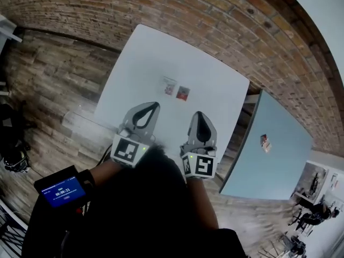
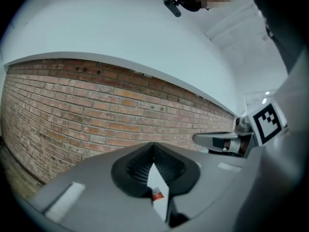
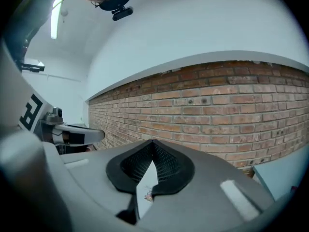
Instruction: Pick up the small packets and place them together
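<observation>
Over the near part of the white surface [image 1: 134, 58], left tongs [image 1: 155, 106] were closed, tips meeting, nothing between them; only the loop behind the tips stood open. Beyond them, mid-surface, lay two small packets: pale packet [image 1: 169, 86] and red packet [image 1: 183, 93], flat and just beside each other. Right tongs [image 1: 198, 114] were likewise closed and empty, clear of both packets. Further right, on the neighbouring blue surface [image 1: 279, 165], a third packet [image 1: 265, 142] lay alone, well apart from the pair.

Judgement: task partly done. Two packets sat together on the white surface. The third, if it counts, was left to fetch and set with them. Neither tongs carried anything.

Hard to make out: print on all packets was too small to read. Whether the pair touched or overlapped, could not tell. Both gripper views faced the brick wall [image 3: 217, 110] and gave only a sliver of surface and a reddish scrap of packet through the loop. The person's head [image 1: 161, 187] hid the near edge of the white surface.
</observation>
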A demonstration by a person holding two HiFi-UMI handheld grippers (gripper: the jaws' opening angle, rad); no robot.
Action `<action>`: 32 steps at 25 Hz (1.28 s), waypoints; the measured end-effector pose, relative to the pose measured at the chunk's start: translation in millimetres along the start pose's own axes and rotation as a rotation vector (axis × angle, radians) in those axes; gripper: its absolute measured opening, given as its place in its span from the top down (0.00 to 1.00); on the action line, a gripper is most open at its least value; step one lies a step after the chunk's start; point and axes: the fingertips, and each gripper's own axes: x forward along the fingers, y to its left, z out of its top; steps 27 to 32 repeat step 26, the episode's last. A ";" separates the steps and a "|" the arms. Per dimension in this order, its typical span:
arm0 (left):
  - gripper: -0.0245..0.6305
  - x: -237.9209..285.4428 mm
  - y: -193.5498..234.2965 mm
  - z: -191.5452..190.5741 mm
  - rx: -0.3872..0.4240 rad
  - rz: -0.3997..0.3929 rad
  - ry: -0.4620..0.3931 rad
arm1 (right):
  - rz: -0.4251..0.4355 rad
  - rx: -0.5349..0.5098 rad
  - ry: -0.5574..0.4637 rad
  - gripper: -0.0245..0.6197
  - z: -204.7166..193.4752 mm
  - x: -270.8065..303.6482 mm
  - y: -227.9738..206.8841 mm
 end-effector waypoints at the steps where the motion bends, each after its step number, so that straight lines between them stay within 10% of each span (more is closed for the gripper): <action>1: 0.96 0.0 -6.5 1.6 0.000 0.006 -0.007 | 0.002 -0.004 -0.009 0.96 4.8 -6.0 -2.7; 32: 0.96 -33.4 -85.4 20.9 0.067 0.143 -0.139 | 0.046 -0.085 -0.126 0.96 25.1 -94.3 -35.7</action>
